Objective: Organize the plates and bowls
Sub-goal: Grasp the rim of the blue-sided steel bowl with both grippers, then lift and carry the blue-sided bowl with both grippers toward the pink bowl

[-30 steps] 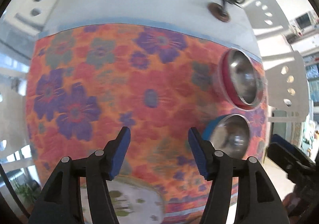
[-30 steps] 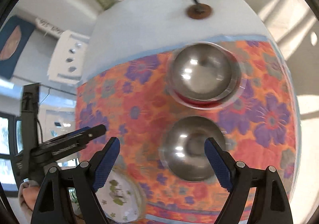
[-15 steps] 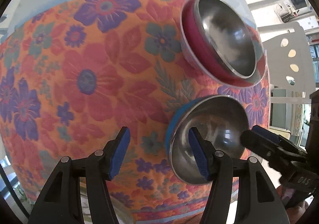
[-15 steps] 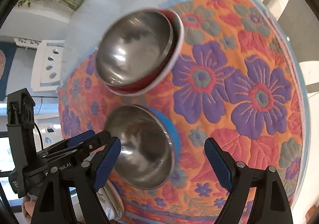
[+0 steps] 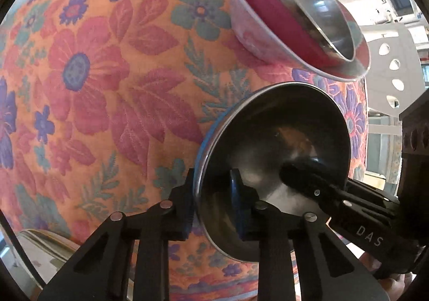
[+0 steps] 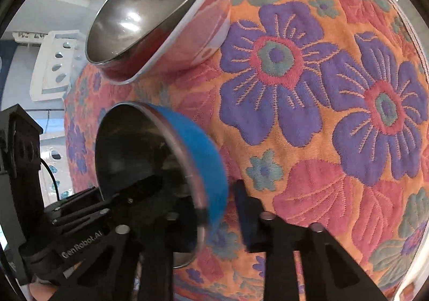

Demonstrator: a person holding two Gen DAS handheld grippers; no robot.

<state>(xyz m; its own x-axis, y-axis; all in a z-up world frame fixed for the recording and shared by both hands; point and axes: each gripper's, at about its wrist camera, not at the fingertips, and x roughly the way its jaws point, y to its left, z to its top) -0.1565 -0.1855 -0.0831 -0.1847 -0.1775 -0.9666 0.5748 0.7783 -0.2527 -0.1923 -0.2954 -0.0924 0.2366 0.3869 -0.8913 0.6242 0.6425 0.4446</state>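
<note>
Two steeply down-pointed grippers, left (image 5: 211, 201) and right (image 6: 217, 210), are clamped on opposite rim sides of the blue-sided steel bowl (image 5: 273, 156) on the floral cloth (image 5: 107, 86); both jaws have just been closing.

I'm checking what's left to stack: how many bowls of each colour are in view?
blue-sided bowl: 1
red bowl: 1
steel bowl, nested in the red one: 1
Total: 3
</note>
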